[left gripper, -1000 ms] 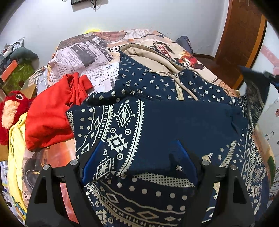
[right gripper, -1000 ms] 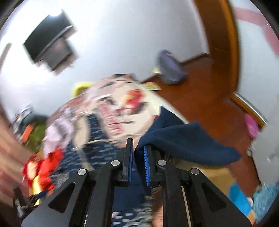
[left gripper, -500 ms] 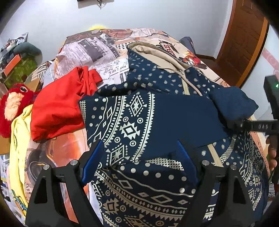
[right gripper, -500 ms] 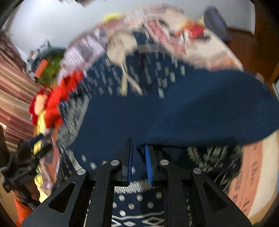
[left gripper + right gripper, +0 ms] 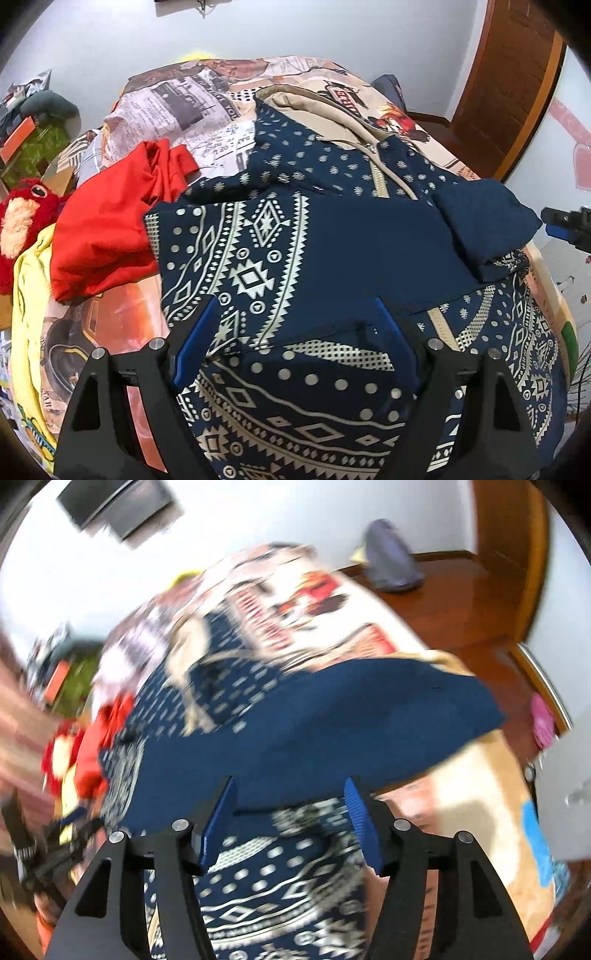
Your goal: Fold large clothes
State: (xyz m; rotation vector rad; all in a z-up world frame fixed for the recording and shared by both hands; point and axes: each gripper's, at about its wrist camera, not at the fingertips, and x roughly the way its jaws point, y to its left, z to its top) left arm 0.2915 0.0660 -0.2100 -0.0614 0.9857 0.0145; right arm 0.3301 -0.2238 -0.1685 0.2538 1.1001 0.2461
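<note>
The navy patterned hoodie [image 5: 332,258] lay on the printed bedspread [image 5: 192,107], both sleeves folded across its front. The left gripper [image 5: 295,328] and right gripper [image 5: 291,812] stood with jaws spread above it, holding nothing.

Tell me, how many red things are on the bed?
2 red things: a crumpled red garment lying left of the navy patterned hoodie, and a red plush toy at the bed's far left edge. More may be hidden.

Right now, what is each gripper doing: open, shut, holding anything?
Left gripper: open, over the hoodie, holding nothing.
Right gripper: open, empty, sleeve lying beyond its fingers.
</note>
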